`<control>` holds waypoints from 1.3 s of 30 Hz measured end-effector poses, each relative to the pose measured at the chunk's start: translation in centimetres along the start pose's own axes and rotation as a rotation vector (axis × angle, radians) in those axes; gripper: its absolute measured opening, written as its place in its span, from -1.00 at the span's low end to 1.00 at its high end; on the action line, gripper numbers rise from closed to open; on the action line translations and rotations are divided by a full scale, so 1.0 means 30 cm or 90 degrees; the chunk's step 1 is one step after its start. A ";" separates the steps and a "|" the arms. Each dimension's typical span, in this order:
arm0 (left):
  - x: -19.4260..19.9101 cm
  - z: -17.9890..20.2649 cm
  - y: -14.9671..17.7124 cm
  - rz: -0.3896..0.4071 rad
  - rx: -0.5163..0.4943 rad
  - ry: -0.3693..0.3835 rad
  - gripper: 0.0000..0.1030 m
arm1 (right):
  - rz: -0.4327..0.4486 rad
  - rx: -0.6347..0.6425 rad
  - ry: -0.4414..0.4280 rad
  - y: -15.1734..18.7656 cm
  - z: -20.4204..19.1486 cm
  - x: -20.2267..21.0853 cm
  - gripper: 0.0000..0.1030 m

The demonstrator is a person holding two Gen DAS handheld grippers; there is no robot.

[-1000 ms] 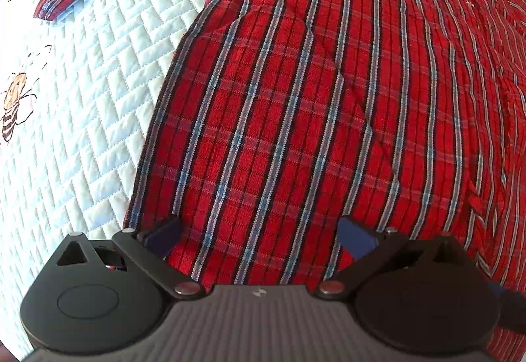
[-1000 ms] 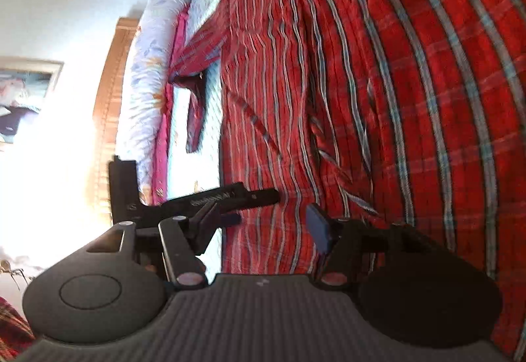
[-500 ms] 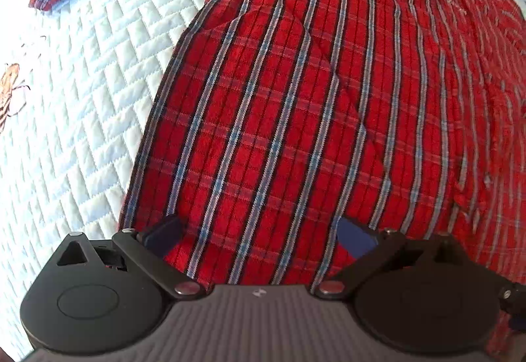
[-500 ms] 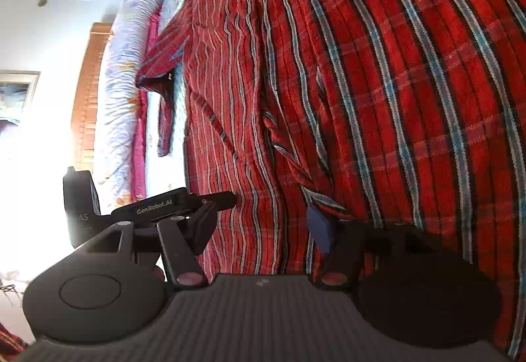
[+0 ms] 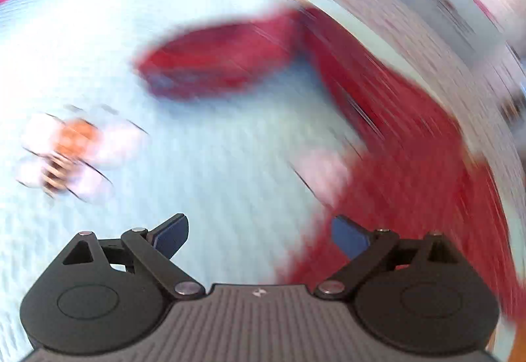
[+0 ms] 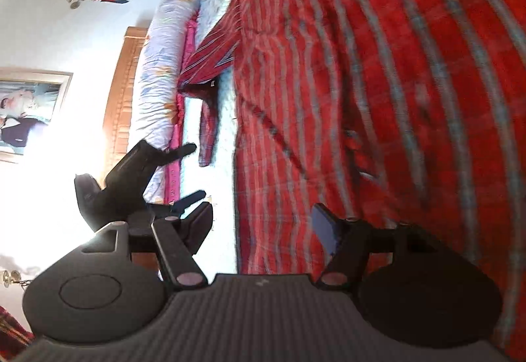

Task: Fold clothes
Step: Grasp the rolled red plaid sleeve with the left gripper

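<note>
A red plaid shirt point(image 6: 378, 82) lies spread on the pale quilted bed cover point(image 5: 197, 171). In the blurred left wrist view the shirt point(image 5: 411, 164) runs down the right side, and one sleeve point(image 5: 223, 66) lies apart on the quilt ahead. My left gripper point(image 5: 259, 230) hovers over bare quilt beside the shirt's edge; its jaws are wide and closing, with nothing between them. My right gripper point(image 6: 263, 227) sits low over the shirt's edge. Its jaws are opening, the cloth lies under the gap, and the pads do not press on it. The left gripper point(image 6: 194, 172) shows beyond it.
A bee print point(image 5: 65, 148) marks the quilt at left. A rolled floral bedding point(image 6: 161, 82) and a wooden headboard point(image 6: 121, 99) line the bed's far end. A framed picture point(image 6: 26, 115) hangs on the white wall.
My left gripper swung off the shirt's lower part, rose and rolled, and now looks at bare quilt and the sleeve. My right gripper slid sideways along the shirt's edge, its jaws wider.
</note>
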State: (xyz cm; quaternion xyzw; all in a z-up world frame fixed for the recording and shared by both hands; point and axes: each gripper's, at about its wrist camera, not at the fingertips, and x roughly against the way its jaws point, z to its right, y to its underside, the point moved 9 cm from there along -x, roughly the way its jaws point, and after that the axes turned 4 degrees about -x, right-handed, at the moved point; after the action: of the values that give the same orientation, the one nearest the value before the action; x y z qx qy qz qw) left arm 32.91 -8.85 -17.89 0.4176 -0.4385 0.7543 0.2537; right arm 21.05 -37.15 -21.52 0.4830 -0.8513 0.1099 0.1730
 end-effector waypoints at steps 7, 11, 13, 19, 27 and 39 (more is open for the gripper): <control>-0.039 -0.204 -0.179 0.060 0.224 0.060 0.84 | -0.012 0.007 -0.041 -0.024 -0.075 -0.109 0.34; -0.102 -0.199 -0.187 0.050 0.280 0.093 0.84 | -0.017 0.003 -0.040 -0.026 -0.081 -0.153 0.37; -0.144 -0.189 -0.180 0.038 0.303 0.115 0.84 | -0.019 0.001 -0.039 -0.026 -0.083 -0.176 0.38; -0.250 -0.196 -0.204 0.078 0.323 0.119 0.83 | -0.019 -0.008 -0.036 -0.037 -0.062 -0.196 0.38; -0.285 -0.193 -0.279 0.165 0.327 0.092 1.00 | -0.029 -0.009 -0.026 -0.043 -0.039 -0.209 0.39; -0.278 -0.273 -0.422 0.149 0.235 -0.002 -0.82 | -0.030 0.015 -0.012 -0.035 -0.042 -0.193 0.39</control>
State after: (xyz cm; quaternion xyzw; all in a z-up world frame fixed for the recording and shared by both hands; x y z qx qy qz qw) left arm 43.40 4.32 -21.50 0.4047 -0.3386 0.8454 0.0828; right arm 24.94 -32.70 -22.68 0.5058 -0.8400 0.1117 0.1618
